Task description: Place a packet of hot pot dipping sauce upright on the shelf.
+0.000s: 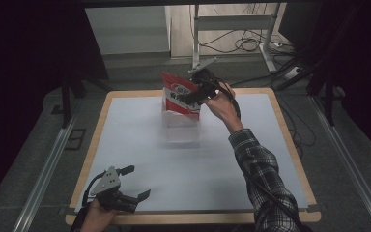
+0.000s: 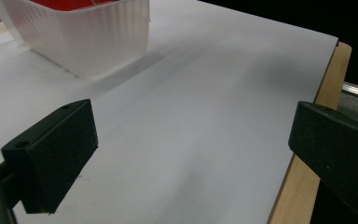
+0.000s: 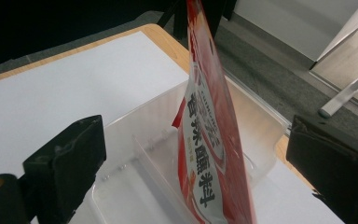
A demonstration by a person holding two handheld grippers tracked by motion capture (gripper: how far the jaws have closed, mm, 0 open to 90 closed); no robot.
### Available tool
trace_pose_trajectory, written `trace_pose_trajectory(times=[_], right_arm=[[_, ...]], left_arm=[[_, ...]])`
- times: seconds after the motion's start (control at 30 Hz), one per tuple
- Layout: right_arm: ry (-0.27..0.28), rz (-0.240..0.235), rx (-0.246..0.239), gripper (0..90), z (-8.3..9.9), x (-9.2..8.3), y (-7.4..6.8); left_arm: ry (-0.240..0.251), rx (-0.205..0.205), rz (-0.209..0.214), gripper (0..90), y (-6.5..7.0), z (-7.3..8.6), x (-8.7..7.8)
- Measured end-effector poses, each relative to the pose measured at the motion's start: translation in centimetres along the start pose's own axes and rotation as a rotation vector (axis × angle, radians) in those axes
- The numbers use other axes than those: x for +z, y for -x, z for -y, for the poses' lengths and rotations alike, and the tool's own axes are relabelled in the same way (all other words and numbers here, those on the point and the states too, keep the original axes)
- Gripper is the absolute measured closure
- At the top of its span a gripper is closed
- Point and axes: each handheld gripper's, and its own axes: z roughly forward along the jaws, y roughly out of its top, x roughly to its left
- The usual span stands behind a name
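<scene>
Pouch stood in bin, right gripper letting go.

Red pouch (image 3: 209,140) stands on edge in the clear bin (image 1: 181,126) at the far middle of the counter (image 1: 270,159); right gripper (image 1: 199,92) has jaws wide apart, pouch between but untouched. Best to lift straight up and clear so the pouch doesn't tip. Left gripper (image 1: 134,182) rests open at the near left edge; broad free counter between.

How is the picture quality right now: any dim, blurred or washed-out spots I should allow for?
High view: dim overall, surroundings nearly black, the red and white printed pouch soft. Left gripper view: the translucent ribbed plastic bin throws a soft shadow on the evenly lit white table sheet. Right gripper view: pouch lettering sharp, black jaws slightly blurred.
</scene>
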Motion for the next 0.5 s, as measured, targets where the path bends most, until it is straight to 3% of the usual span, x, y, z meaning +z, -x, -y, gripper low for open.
trace_pose_trajectory(times=[0.4,0.5], right_arm=[[0.044,0.0,0.03,0.0,1.1,-1.9,0.1],[0.058,0.001,0.036,0.0,1.4,-2.3,-0.1]], left_arm=[[-0.01,0.009,-0.006,0.0,0.0,0.1,0.2],[0.004,0.002,0.011,0.0,0.0,0.1,0.1]])
